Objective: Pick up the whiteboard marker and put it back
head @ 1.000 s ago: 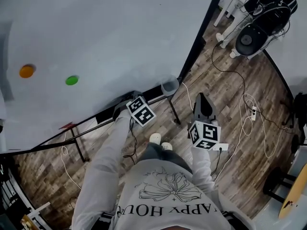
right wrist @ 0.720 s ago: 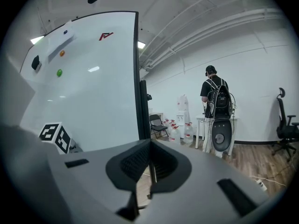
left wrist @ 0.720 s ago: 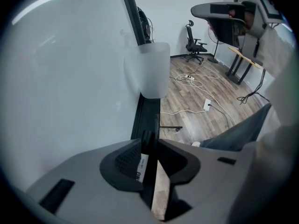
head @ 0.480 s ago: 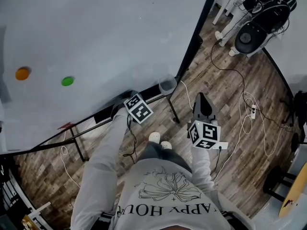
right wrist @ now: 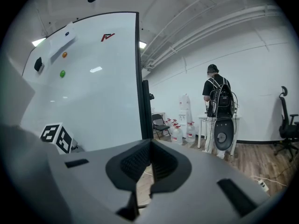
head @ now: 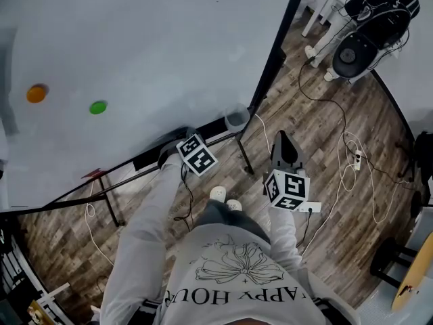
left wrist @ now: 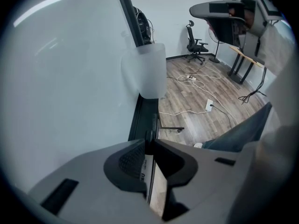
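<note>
The whiteboard marker (left wrist: pixel 146 171), a white barrel with print and a black end, lies on the black tray (left wrist: pixel 139 120) under the whiteboard (head: pixel 135 46). My left gripper (left wrist: pixel 150 141) points steeply down at the tray with the marker between its closing jaws. The left pad is against the barrel, and a strip of floor still shows between the barrel and the right pad. In the head view the left gripper (head: pixel 174 149) sits at the tray (head: pixel 145 160). My right gripper (head: pixel 284 144) hangs over the floor, clear of the board, jaws (right wrist: pixel 150 143) together and empty.
A translucent cup (left wrist: pixel 147 71) hangs at the tray's end by the black board frame (head: pixel 274 53). Orange (head: pixel 36 93) and green (head: pixel 99 107) magnets stick to the board. Cables and a power strip (head: pixel 356 158) lie on the wood floor. A person with a backpack (right wrist: pixel 219 97) stands beyond.
The head view has shifted slightly. Both grippers keep their places, the left one at the tray.
</note>
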A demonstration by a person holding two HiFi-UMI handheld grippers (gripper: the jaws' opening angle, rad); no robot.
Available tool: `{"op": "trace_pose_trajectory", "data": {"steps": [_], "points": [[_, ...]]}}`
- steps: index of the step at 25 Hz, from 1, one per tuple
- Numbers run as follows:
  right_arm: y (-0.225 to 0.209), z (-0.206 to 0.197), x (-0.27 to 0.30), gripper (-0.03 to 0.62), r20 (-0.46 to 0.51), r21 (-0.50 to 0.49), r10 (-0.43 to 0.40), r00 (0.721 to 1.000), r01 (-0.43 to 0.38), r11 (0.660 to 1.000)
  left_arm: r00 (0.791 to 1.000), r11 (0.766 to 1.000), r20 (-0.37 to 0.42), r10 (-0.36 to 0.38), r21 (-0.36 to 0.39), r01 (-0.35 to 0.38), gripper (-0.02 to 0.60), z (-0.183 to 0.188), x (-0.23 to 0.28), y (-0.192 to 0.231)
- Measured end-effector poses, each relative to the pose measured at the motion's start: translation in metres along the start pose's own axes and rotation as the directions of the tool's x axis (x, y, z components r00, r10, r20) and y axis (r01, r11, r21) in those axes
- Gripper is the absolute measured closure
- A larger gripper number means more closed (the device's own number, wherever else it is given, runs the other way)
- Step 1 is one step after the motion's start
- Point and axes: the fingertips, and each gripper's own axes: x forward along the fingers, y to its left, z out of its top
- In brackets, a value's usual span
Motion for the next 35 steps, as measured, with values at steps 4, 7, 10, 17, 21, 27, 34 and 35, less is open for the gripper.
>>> {"op": "trace_pose_trajectory", "data": {"steps": [4, 7, 10, 17, 21, 27, 34, 35], "points": [[0.003, 0.003, -0.001, 0.591, 0.008, -0.002, 0.012, 1.000, -0.012, 1.000, 0.998, 0.998, 0.049, 0.038, -0.049, -0.035, 0.526, 0.004, -0.012, 0.008], [0.010, 0.006, -0.001, 0.591, 0.013, -0.006, 0.030, 0.999, -0.030, 1.000, 0.993, 0.992, 0.103, 0.060, -0.115, -0.048, 0.526, 0.006, -0.023, 0.015], [0.016, 0.010, -0.002, 0.591, 0.021, -0.014, 0.046, 0.999, -0.046, 0.999, 0.981, 0.980, 0.178, 0.074, -0.194, -0.039, 0.526, 0.012, -0.039, 0.018], [0.033, 0.017, -0.002, 0.591, 0.042, -0.024, 0.090, 0.995, -0.089, 0.996, 0.924, 0.950, 0.354, 0.147, -0.311, -0.032, 0.526, 0.030, -0.084, 0.024], [0.042, 0.019, -0.003, 0.591, 0.049, -0.032, 0.116, 0.992, -0.114, 0.993, 0.873, 0.919, 0.439, 0.213, -0.392, -0.027, 0.526, 0.036, -0.113, 0.030], [0.051, 0.028, -0.003, 0.591, 0.067, -0.039, 0.138, 0.988, -0.135, 0.990, 0.771, 0.868, 0.542, 0.334, -0.495, -0.028, 0.526, 0.048, -0.162, 0.045], [0.048, 0.037, -0.008, 0.591, 0.094, -0.032, 0.141, 0.986, -0.139, 0.990, 0.597, 0.809, 0.640, 0.484, -0.587, -0.027, 0.528, 0.069, -0.218, 0.059], [0.048, 0.038, -0.009, 0.591, 0.098, -0.030, 0.141, 0.985, -0.138, 0.990, 0.573, 0.802, 0.651, 0.498, -0.597, -0.018, 0.528, 0.071, -0.224, 0.059]]}}
